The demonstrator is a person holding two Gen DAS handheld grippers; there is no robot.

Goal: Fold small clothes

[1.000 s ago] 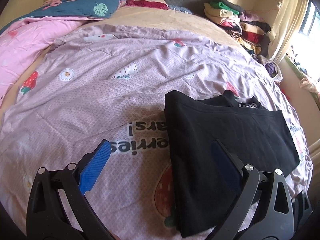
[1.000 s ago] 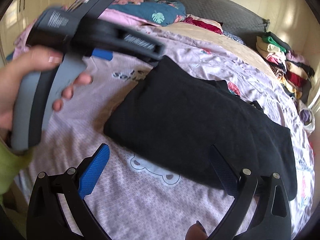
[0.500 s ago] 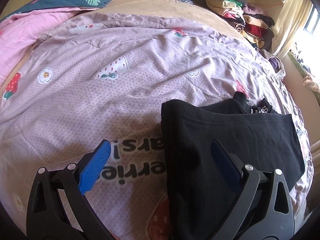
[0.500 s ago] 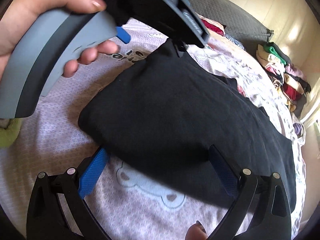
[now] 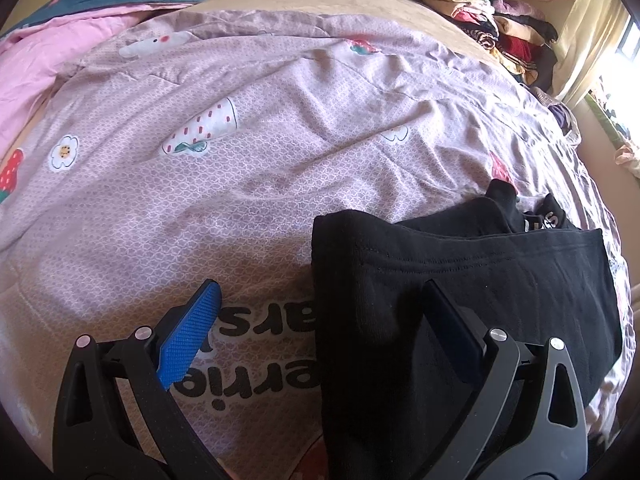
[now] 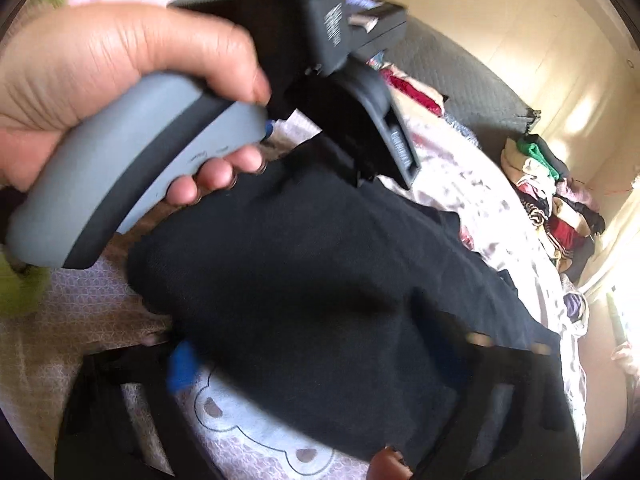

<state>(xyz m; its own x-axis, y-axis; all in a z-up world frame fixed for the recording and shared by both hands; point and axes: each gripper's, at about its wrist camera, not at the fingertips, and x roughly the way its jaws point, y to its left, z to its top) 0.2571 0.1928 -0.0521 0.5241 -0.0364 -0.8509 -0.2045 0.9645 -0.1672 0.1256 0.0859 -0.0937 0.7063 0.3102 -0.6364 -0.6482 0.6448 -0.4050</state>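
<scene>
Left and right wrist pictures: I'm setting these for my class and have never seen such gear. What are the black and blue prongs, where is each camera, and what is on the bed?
No robot here: a person holds a hand-held tool in each hand, each with a camera looking along its two fingers. The left tool is open over the corner of a folded black garment. The right tool, blurred, has just been closing around the garment's near edge; a grip is not clear. Its camera also shows the hand holding the left tool. The garment lies on a lilac printed quilt; stacked clothes sit behind.
</scene>
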